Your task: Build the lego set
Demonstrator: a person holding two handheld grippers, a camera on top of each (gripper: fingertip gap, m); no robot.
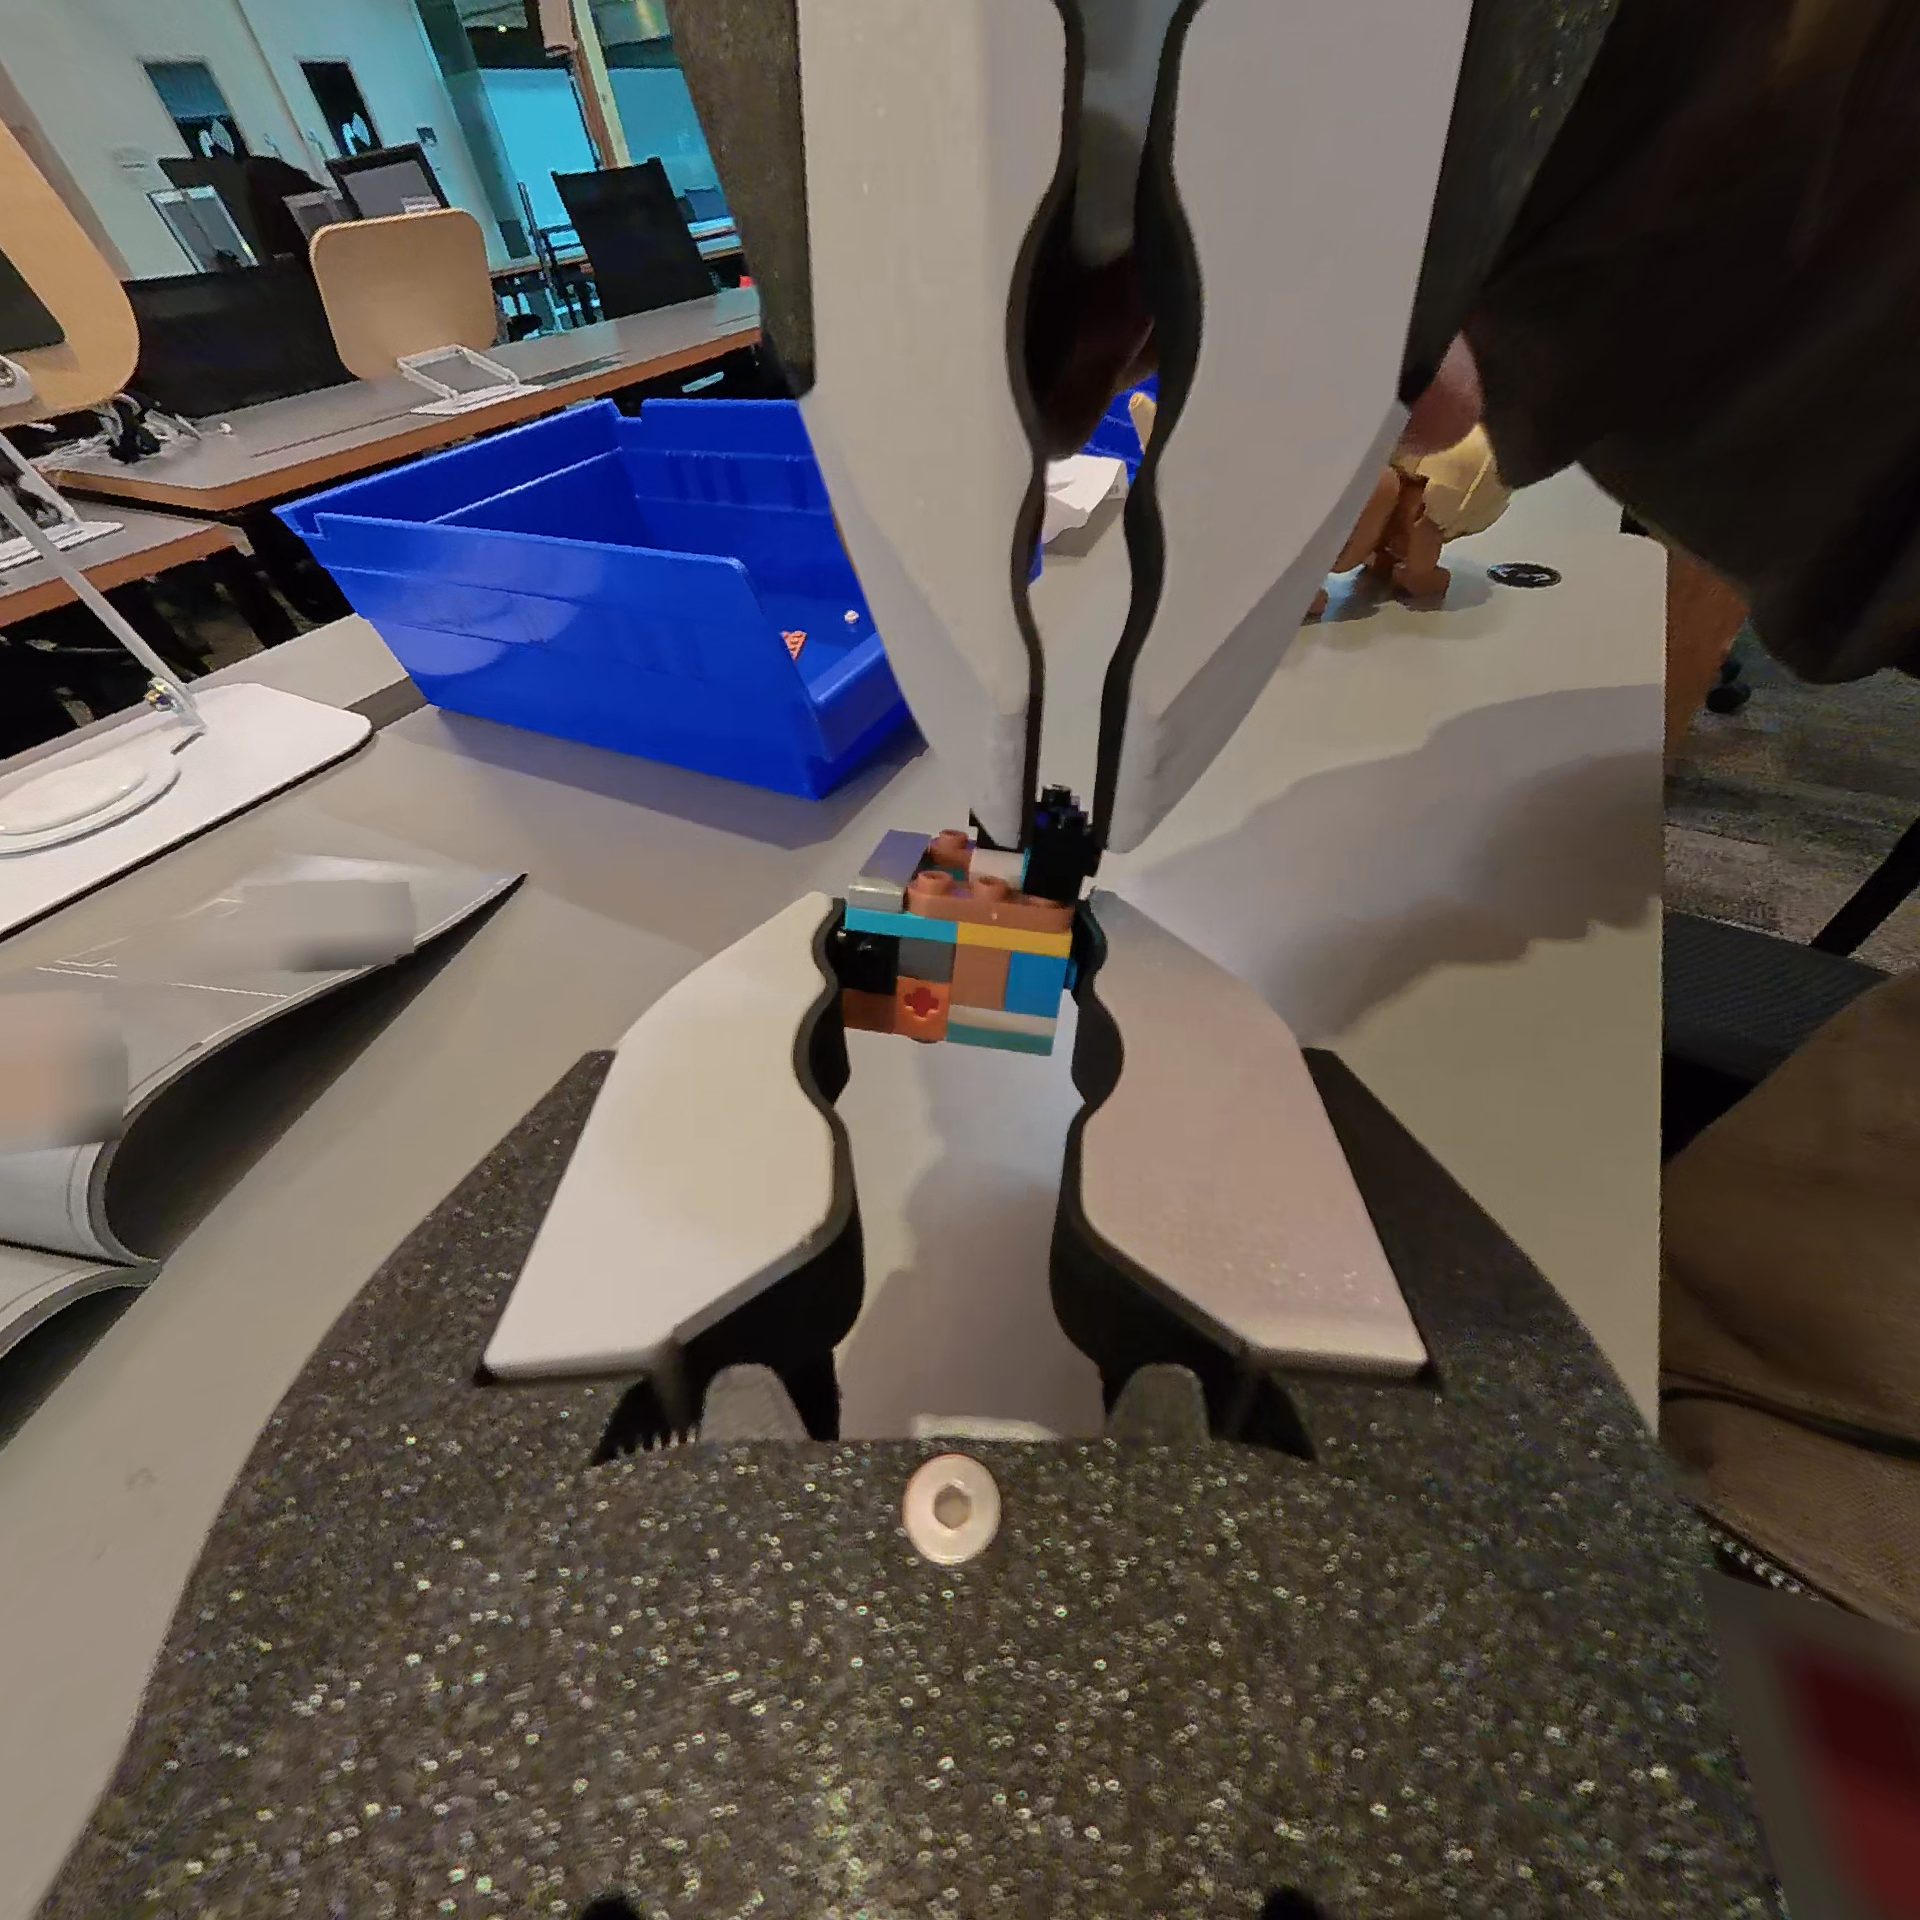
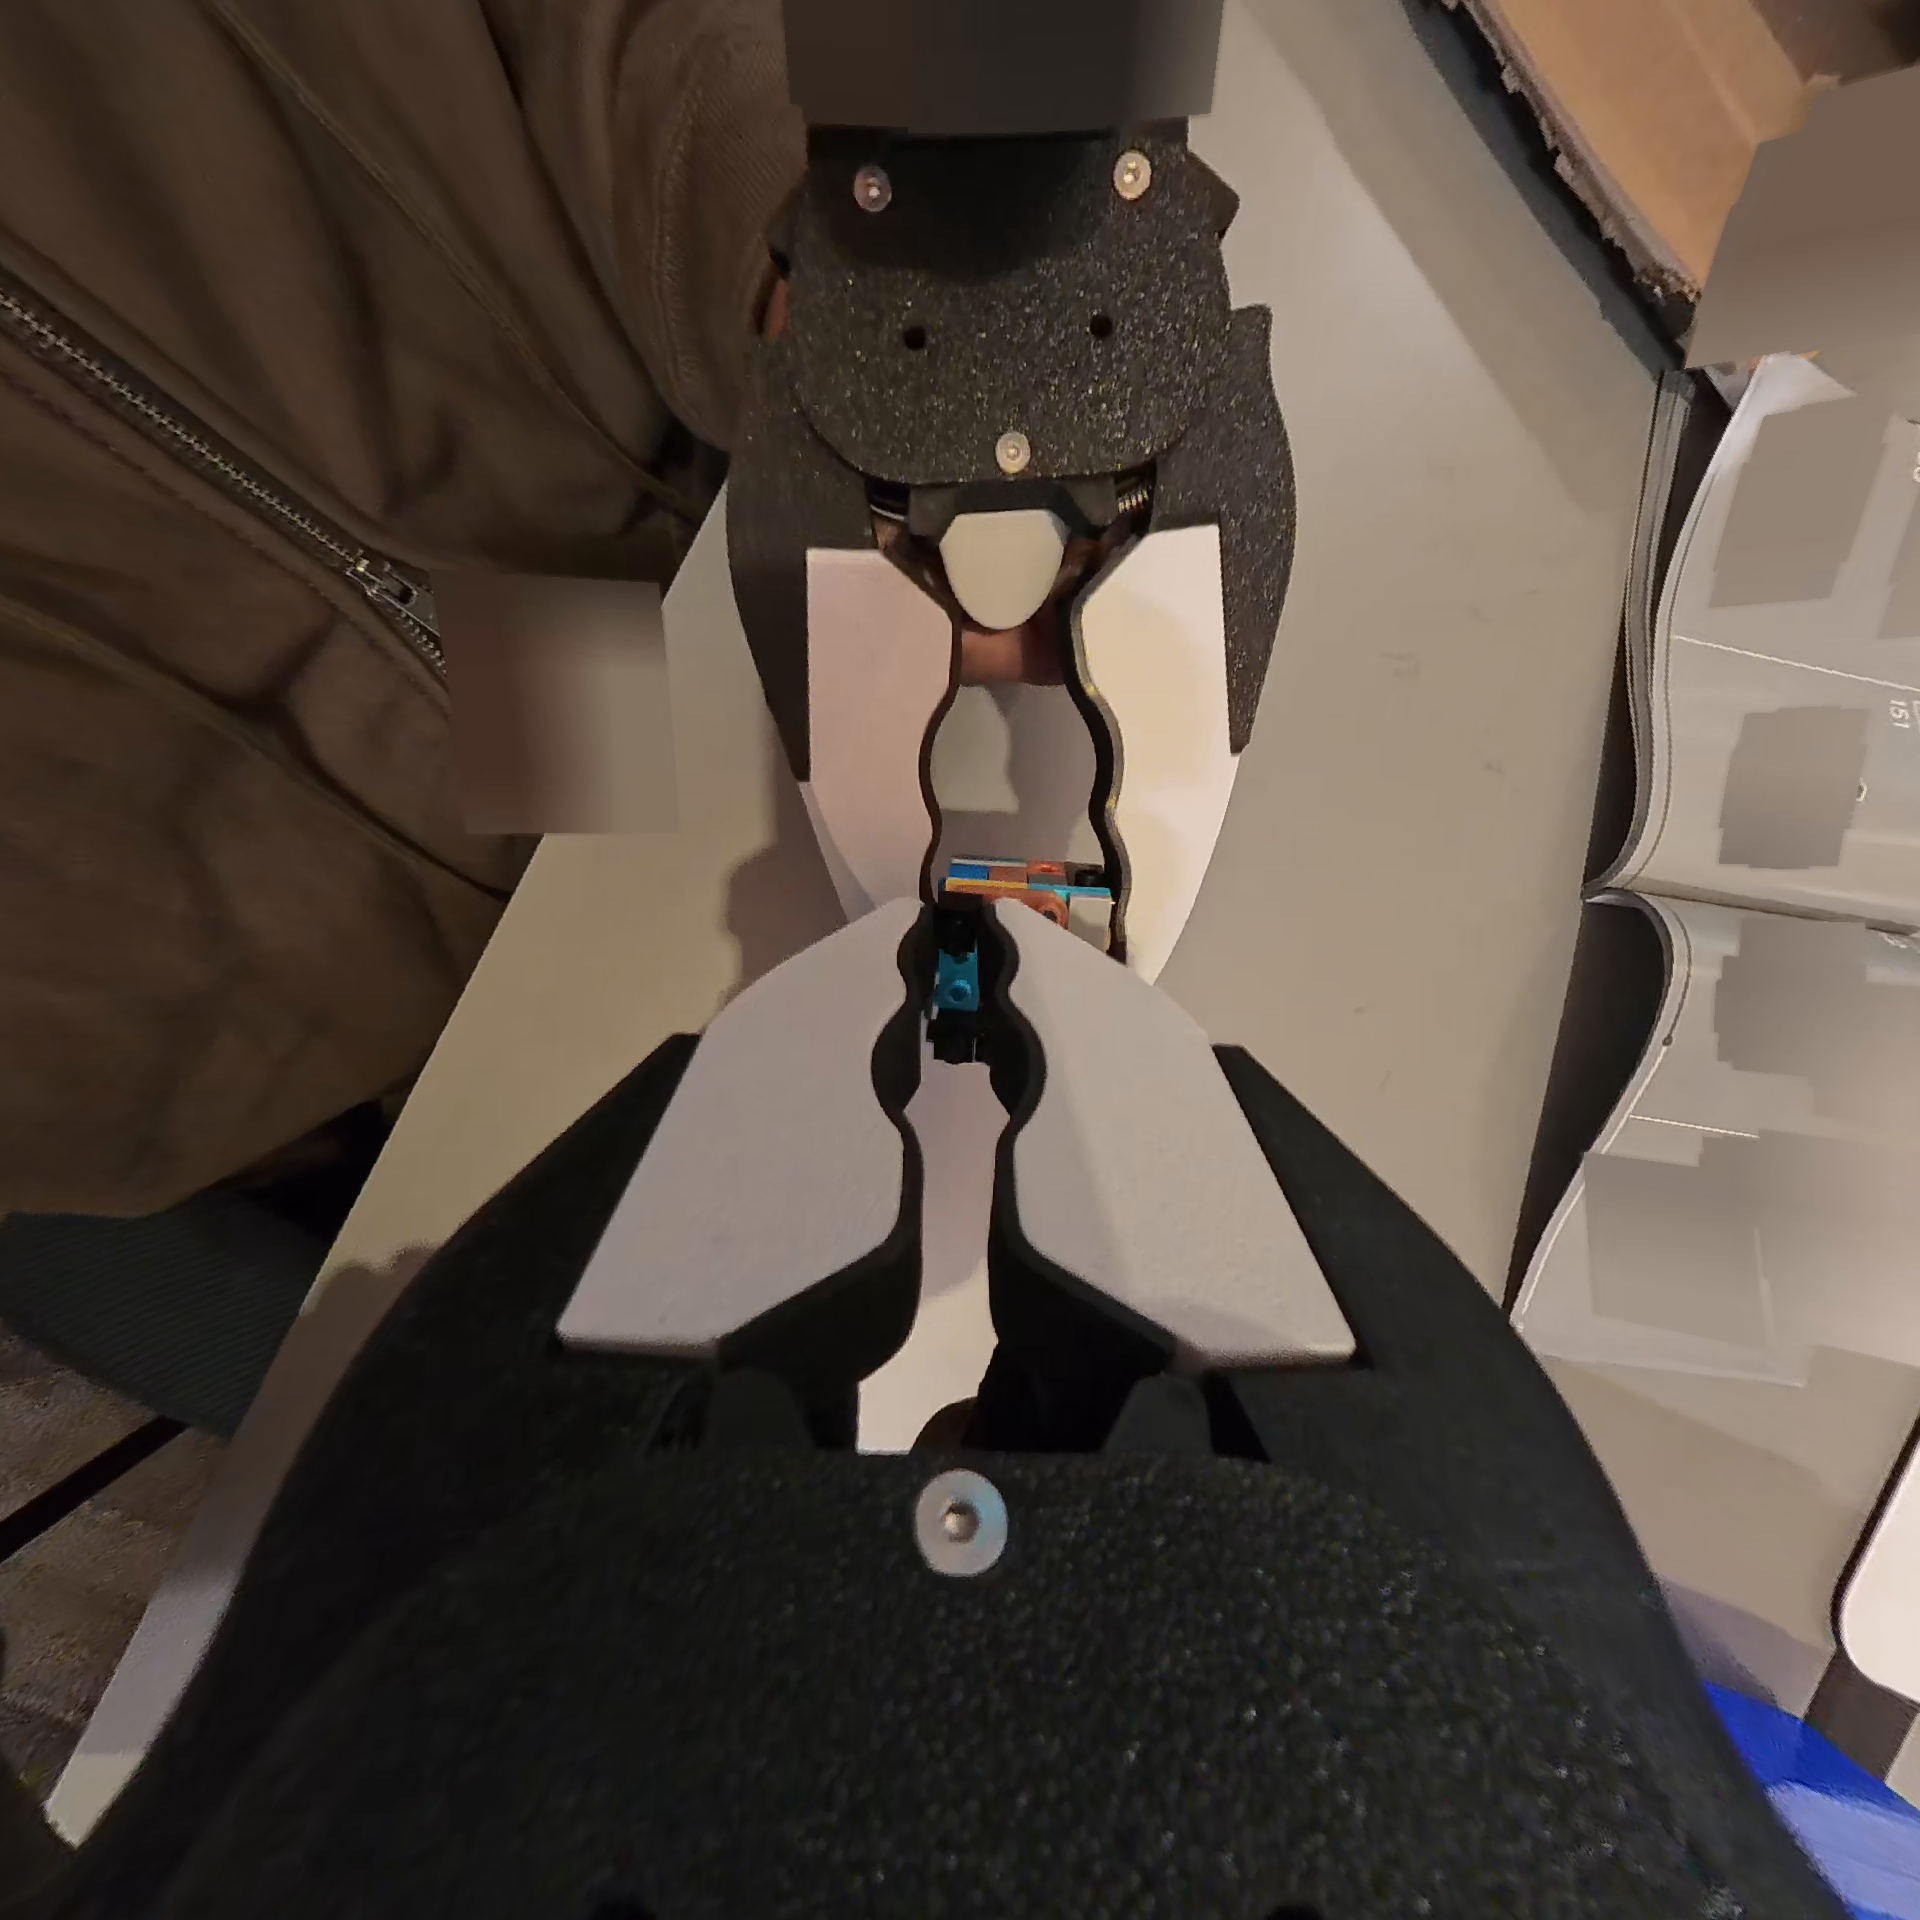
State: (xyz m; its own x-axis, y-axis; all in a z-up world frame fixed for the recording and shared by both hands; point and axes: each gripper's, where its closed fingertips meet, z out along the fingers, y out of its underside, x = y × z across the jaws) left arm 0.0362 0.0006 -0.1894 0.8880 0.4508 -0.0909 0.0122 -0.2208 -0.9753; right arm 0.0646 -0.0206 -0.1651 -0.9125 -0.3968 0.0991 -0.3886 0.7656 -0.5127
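lego block [image 1: 956, 961] of tan, blue, yellow, orange and black bricks, raised above the grey worktop [image 1: 1351, 935], clamped at both sides by left tongs [image 1: 961, 940]. right tongs [image 1: 1065, 831] directly above, nearly closed, pinching small black-and-blue piece [image 2: 958, 987] against the block's studded top. from the right wrist view: right tongs [image 2: 961, 925] squeezed on that piece, left tongs [image 2: 1023, 883] opposite gripping the block [image 2: 1023, 878]. blue bin [image 1: 582, 582] on the worktop behind, open instruction booklet [image 1: 208, 987] at left. brown jacket sleeve [image 2: 260, 623] nearby.
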